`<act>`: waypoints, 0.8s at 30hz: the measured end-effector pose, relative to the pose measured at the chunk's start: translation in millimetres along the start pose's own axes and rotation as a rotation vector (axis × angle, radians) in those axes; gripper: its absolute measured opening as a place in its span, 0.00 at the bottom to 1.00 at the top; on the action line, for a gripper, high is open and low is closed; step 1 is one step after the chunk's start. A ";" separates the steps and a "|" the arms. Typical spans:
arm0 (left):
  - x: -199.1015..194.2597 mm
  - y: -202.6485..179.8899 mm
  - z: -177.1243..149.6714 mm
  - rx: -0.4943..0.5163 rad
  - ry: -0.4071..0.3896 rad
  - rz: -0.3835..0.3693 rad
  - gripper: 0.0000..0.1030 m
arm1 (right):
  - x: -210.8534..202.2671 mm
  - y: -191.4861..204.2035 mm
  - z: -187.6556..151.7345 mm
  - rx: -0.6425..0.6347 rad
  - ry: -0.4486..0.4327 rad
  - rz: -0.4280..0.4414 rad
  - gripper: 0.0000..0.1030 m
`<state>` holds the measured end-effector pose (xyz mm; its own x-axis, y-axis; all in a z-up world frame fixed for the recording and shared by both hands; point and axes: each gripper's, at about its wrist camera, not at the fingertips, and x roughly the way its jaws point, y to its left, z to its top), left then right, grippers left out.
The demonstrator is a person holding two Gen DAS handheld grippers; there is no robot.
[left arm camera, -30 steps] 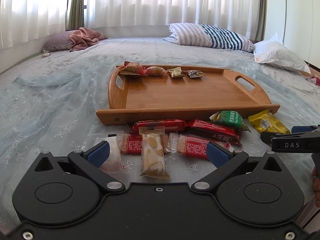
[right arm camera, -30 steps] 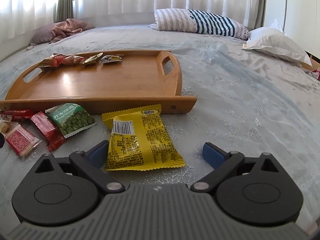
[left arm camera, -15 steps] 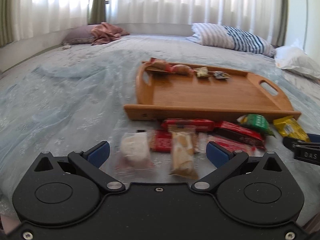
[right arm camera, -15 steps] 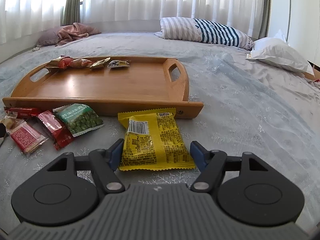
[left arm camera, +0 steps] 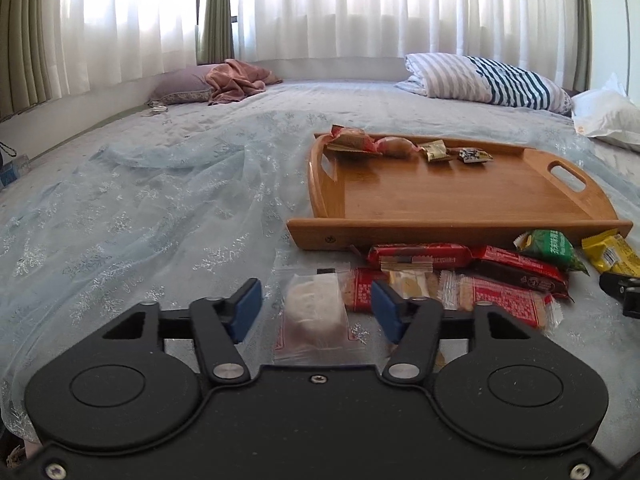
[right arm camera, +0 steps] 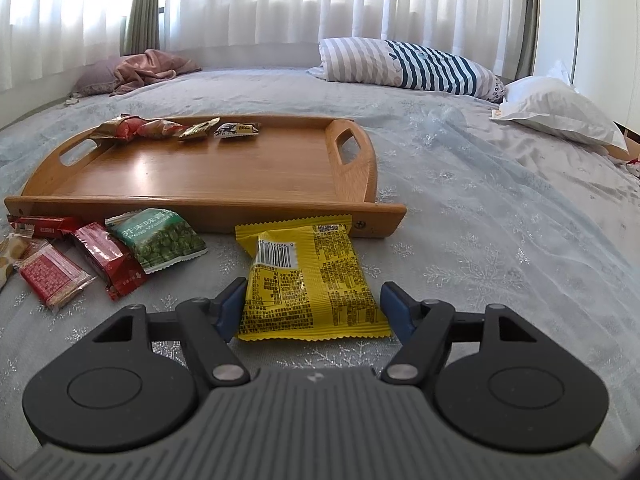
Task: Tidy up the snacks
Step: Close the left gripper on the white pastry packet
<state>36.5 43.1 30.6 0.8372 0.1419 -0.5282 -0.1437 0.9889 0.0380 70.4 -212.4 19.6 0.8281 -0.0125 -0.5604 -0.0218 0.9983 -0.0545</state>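
Note:
A wooden tray lies on the bed with several small snacks along its far edge; it also shows in the right wrist view. In front of it lie loose snacks. My left gripper is open, its fingers either side of a clear packet with a white cake. Red packets and a biscuit packet lie just right of it. My right gripper is open around a yellow packet, pads close to its edges. A green pea packet lies to its left.
Striped pillow and white pillow lie at the back right. A pink cloth on a purple pillow lies at the back left. The bedspread is wrinkled left of the tray. The right gripper's tip shows at the left wrist view's right edge.
My left gripper moved left from the biscuit packet to the white cake packet and narrowed. My right gripper's fingers closed in toward the yellow packet.

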 end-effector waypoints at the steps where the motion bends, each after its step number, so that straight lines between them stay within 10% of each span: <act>1: 0.6 -0.7 -0.7 0.005 0.006 -0.004 0.53 | 0.0 0.0 0.0 0.000 0.000 0.000 0.71; 24: -11.4 13.5 5.1 -0.057 -0.051 0.005 0.24 | -0.2 0.0 0.4 0.006 -0.003 0.002 0.74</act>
<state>27.7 55.0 41.5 0.8621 0.1503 -0.4839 -0.1767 0.9842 -0.0091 70.4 -212.3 20.1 0.8298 -0.0105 -0.5579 -0.0202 0.9986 -0.0489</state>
